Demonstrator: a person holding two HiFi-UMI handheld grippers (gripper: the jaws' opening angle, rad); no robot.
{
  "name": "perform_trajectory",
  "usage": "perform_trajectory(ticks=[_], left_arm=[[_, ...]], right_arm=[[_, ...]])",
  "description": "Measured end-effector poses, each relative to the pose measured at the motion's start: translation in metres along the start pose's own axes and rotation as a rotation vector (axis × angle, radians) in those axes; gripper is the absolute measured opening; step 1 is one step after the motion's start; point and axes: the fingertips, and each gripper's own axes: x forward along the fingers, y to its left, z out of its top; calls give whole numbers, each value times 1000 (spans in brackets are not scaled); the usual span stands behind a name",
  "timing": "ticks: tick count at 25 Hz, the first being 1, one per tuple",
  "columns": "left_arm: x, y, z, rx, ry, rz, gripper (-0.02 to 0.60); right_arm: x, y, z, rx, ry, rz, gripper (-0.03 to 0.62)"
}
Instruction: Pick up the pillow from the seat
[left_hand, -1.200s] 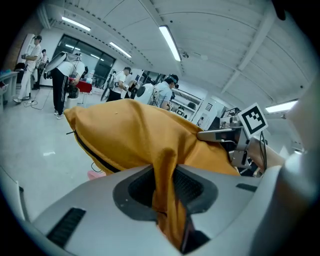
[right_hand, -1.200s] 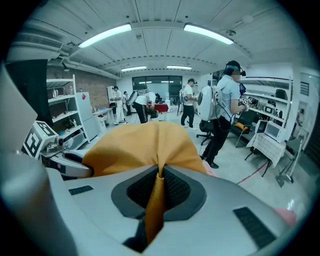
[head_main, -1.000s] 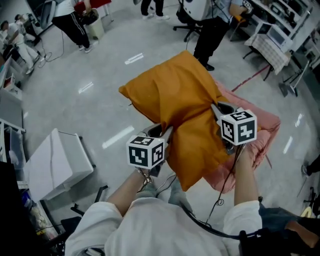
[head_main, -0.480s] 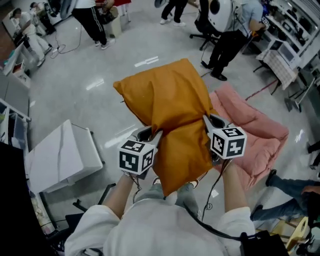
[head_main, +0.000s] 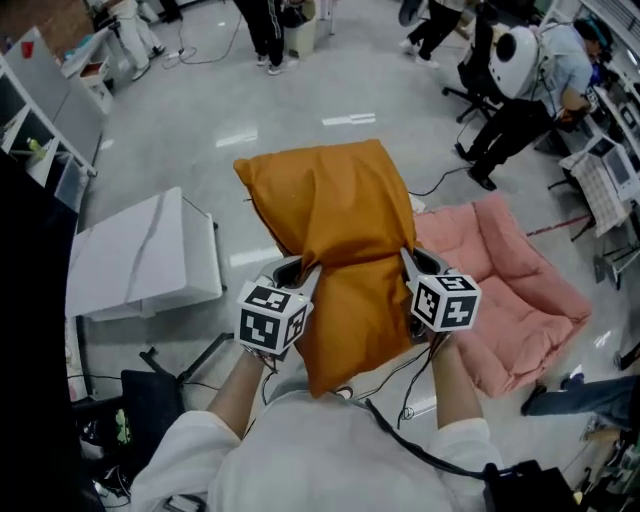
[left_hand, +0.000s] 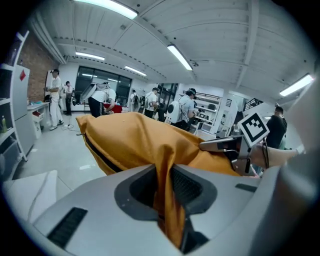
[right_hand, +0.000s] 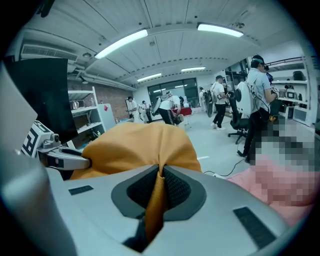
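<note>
No legible text anywhere.

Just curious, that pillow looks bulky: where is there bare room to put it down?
The pink seat at right lies bare. So do the top of the white box at left and the grey floor beyond the orange pillow. Crowded: cables near the person's feet, office chair and people at upper right.

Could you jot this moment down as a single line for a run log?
left gripper: jaws just tightened, shut on pillow | right gripper: shut on pillow | pillow: held up, off seat
</note>
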Motion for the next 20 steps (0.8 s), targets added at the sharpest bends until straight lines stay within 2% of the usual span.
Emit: perform_trajectory(ticks=[5,11,20], left_arm=[[-37,-9,-50,-59,35,78,74],[-59,-25,-97,-73,114,128,58],[-73,-23,-100,-81,82,167,57]], right_arm=[[-11,32,-48,10,44,76,38],[-19,47,-105,65,114,143,38],[-19,60,-105,46,103,171,38]])
